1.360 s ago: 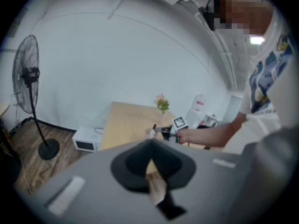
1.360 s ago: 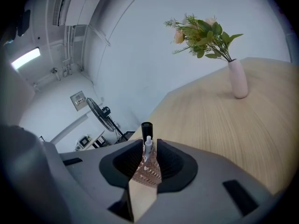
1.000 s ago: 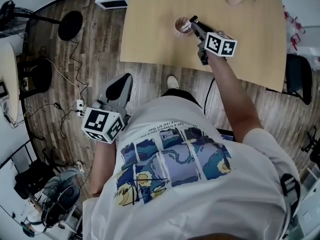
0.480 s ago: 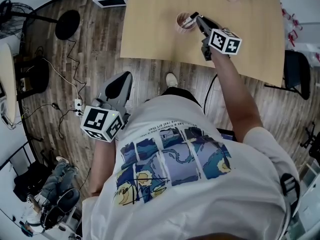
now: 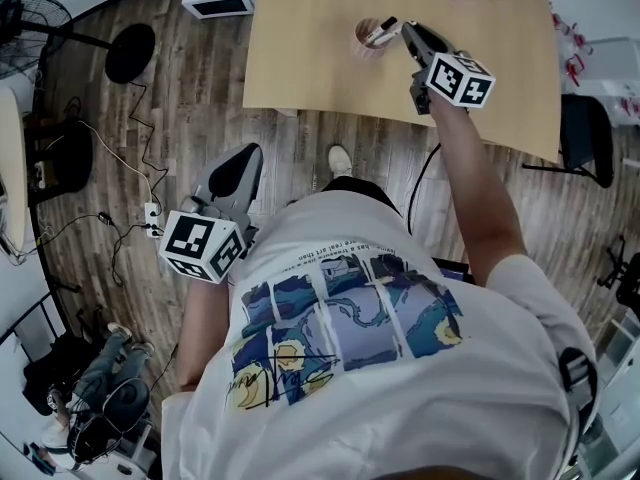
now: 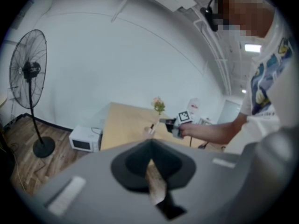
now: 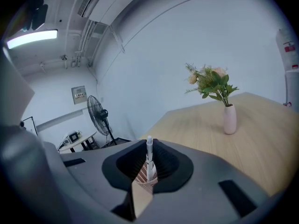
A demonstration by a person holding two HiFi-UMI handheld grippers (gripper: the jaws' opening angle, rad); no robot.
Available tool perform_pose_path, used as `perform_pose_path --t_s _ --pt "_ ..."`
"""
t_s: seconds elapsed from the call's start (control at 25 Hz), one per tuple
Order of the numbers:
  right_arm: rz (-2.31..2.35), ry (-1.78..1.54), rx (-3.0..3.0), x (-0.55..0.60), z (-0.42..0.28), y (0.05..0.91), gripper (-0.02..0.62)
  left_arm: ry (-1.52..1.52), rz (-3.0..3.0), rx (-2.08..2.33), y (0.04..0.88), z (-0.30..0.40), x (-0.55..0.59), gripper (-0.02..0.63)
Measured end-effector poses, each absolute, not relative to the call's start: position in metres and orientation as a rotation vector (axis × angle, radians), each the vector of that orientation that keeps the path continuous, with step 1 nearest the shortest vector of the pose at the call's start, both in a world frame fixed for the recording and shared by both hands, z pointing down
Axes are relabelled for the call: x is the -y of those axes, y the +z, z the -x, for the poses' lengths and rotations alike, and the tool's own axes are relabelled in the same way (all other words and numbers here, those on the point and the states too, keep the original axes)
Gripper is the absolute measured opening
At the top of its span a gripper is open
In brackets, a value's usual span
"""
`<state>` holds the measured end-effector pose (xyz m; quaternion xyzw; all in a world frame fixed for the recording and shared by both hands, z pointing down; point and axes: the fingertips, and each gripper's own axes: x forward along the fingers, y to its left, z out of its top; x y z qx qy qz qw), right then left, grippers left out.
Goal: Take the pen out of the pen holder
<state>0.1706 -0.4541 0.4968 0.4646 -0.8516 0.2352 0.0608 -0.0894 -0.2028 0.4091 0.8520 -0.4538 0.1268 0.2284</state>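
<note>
The pen, a slim white barrel with a dark tip, is clamped between the ribbed black pads of the right gripper. It is held tilted, its lower end at the rim of the pen holder, a small round cup with a red-and-white pattern on the smooth light-wood table. The left gripper is held over the plank floor, its jaws drawn together on nothing. Compared with one second earlier, more of the barrel is exposed above the cup.

Right tongs pinch a white pen — vase beyond.
</note>
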Motion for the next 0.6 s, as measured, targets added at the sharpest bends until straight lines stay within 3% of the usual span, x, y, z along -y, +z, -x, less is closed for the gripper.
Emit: perform_pose_path --t_s 0.6 --pt "-1.485 0.521 2.63 0.397 -0.164 0.422 0.035 0.3 -2.423 1.176 0.401 0.112 0.165 0.008"
